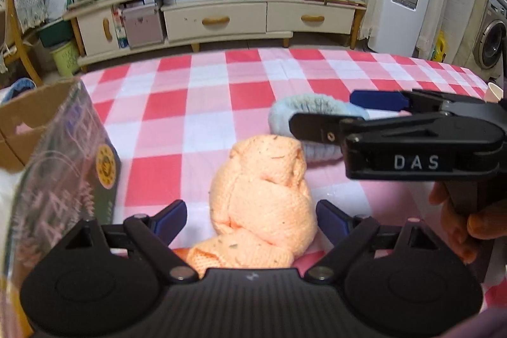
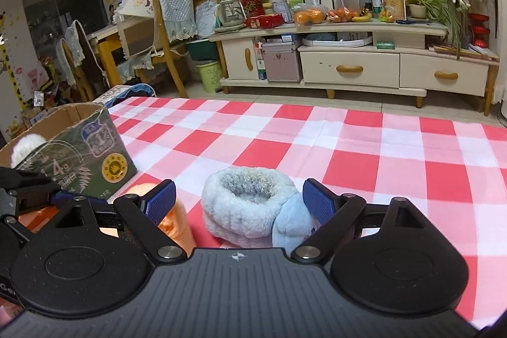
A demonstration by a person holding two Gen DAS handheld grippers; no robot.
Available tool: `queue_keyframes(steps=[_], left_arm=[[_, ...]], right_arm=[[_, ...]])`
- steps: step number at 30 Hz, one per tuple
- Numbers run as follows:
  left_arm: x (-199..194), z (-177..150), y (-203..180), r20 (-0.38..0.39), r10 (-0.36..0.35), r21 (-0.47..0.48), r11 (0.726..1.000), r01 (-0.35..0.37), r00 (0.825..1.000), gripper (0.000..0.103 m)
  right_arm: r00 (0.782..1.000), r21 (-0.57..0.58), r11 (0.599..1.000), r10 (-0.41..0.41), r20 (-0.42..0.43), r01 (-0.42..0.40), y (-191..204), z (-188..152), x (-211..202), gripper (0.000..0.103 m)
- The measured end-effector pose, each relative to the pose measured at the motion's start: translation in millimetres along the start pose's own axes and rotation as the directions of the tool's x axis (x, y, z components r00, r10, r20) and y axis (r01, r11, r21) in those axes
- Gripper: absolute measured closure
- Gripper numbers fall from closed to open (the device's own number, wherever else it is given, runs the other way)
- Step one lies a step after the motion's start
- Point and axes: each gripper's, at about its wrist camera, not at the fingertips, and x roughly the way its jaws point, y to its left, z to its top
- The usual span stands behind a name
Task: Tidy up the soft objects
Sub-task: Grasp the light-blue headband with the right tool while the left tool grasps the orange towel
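Observation:
An orange knitted bundle [image 1: 263, 195] lies on the red-checked tablecloth [image 1: 196, 90], between the spread fingers of my left gripper [image 1: 250, 219], which is open around it. A light blue fluffy hat [image 2: 250, 204] lies just behind and to the right; it also shows in the left wrist view [image 1: 310, 109]. My right gripper [image 2: 239, 200] is open, its fingers on either side of the blue hat. In the left wrist view the right gripper [image 1: 323, 113] reaches in from the right over the hat. The orange bundle [image 2: 177, 217] shows behind the right gripper's left finger.
An open cardboard box [image 2: 79, 144] with green printed sides stands at the table's left; a white fluffy item [image 2: 27, 146] sits inside it. The box also fills the left of the left wrist view [image 1: 63, 154]. A paper cup [image 1: 494, 92] stands at the far right edge.

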Motion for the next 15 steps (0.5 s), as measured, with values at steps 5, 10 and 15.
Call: queue_keyframes(steps=[5, 10, 15], left_arm=[[8, 1, -1, -0.023, -0.003, -0.017, 1.000, 0.002, 1.000, 0.022], [8, 2, -1, -0.021, 0.014, -0.022, 1.000, -0.014, 1.000, 0.035], [5, 3, 2, -0.012, 0.022, -0.050, 0.998, -0.023, 1.000, 0.040]], right_arm=[[1.000, -0.058, 0.998, -0.026, -0.013, 0.025, 0, 2, 8, 0.000], [0.997, -0.111, 0.991, -0.076, -0.022, 0.073, 3, 3, 13, 0.000], [0.992, -0.119, 0.985, -0.127, -0.014, 0.125, 4, 1, 12, 0.000]])
